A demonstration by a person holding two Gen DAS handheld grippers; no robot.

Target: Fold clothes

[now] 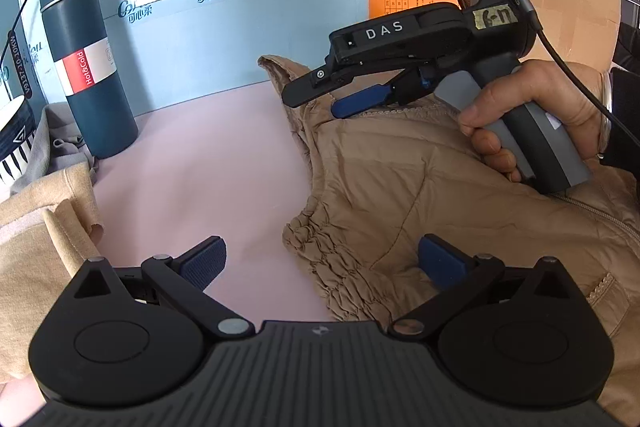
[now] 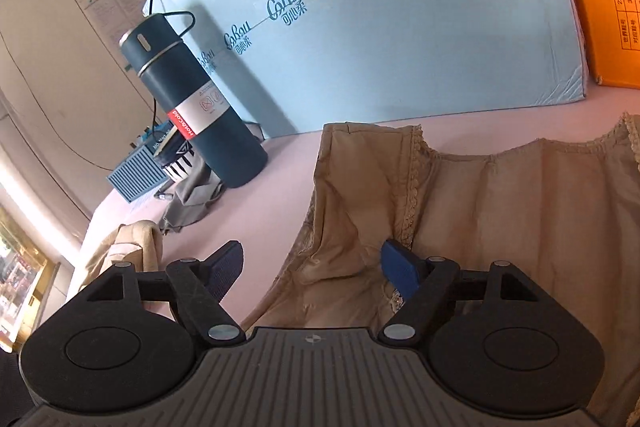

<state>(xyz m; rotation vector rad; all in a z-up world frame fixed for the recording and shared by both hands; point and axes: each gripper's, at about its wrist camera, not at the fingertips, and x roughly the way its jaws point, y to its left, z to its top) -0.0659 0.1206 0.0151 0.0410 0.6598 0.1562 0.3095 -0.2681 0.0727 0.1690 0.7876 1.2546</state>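
Tan quilted vest (image 1: 420, 187) lies spread on the pink bench (image 1: 208, 155), shoulder and lace-trimmed neckline toward the blue box (image 1: 224, 39) at the back. Left tool (image 1: 322, 263) is open, jaws wide apart, right finger over the vest's gathered armhole edge, left finger above bare bench. Right tool (image 2: 312, 267) is also open, right finger on the vest near the lace trim, left finger off the fabric; in the left wrist view a hand (image 1: 532, 111) holds it above the collar. Other beige clothes (image 1: 36, 251) sit well left, near a dark thermos (image 1: 86, 55).
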